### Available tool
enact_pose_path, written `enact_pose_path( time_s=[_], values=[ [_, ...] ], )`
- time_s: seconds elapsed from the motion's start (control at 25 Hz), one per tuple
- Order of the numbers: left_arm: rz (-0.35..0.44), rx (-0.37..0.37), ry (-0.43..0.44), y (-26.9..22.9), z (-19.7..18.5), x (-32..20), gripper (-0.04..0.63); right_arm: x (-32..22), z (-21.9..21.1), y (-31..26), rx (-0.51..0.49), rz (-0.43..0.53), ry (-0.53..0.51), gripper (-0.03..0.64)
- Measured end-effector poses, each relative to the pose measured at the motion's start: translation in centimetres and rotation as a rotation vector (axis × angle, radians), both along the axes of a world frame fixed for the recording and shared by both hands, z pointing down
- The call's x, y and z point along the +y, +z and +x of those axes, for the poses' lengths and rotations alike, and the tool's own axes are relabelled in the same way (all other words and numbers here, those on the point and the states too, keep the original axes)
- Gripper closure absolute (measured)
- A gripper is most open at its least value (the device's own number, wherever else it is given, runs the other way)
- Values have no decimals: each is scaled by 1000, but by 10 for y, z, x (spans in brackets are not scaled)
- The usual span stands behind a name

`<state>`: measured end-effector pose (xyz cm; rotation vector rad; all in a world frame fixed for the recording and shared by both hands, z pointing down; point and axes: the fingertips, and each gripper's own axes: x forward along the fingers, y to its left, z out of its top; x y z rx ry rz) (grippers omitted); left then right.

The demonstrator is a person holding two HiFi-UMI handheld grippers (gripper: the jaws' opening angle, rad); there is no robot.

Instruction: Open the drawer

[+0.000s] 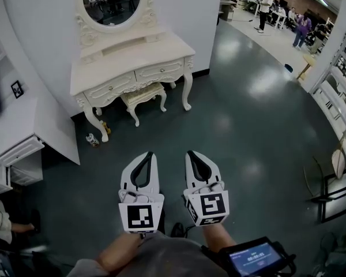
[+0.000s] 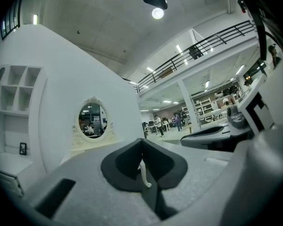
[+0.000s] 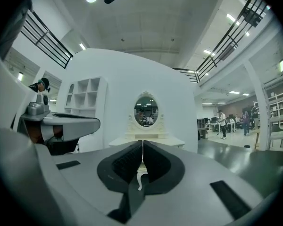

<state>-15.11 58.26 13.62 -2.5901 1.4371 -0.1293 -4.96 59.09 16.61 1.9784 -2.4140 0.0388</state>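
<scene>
Across the dark floor (image 1: 242,126) of this big open hall, the dressing table (image 1: 132,56) stands well apart at eleven o'clock, its drawers (image 1: 159,71) running eight to two, nearer my left gripper (image 1: 148,154) than my right gripper (image 1: 192,153), both pinched closed and empty.

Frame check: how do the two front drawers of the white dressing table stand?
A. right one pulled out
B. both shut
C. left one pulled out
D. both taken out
B: the left drawer and right drawer both sit flush in the front of the dressing table, while the left tool and right tool hang well short of it, jaws together and empty.
</scene>
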Motion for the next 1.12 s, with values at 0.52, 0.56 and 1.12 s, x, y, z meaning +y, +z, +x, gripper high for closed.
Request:
enact_pose_path(
  time_s=[0.52,0.56,1.12],
  values=[
    [-112,-1,9,52,-11,-177,580,-171,-16,43,19,-100,-10,601],
    [-115,2,10,52,-11,-190,580,-183,-16,45,19,-109,-10,601],
    [-41,19,61,14,-6,-300,580,-294,-14,9,28,-54,41,601]
  ],
)
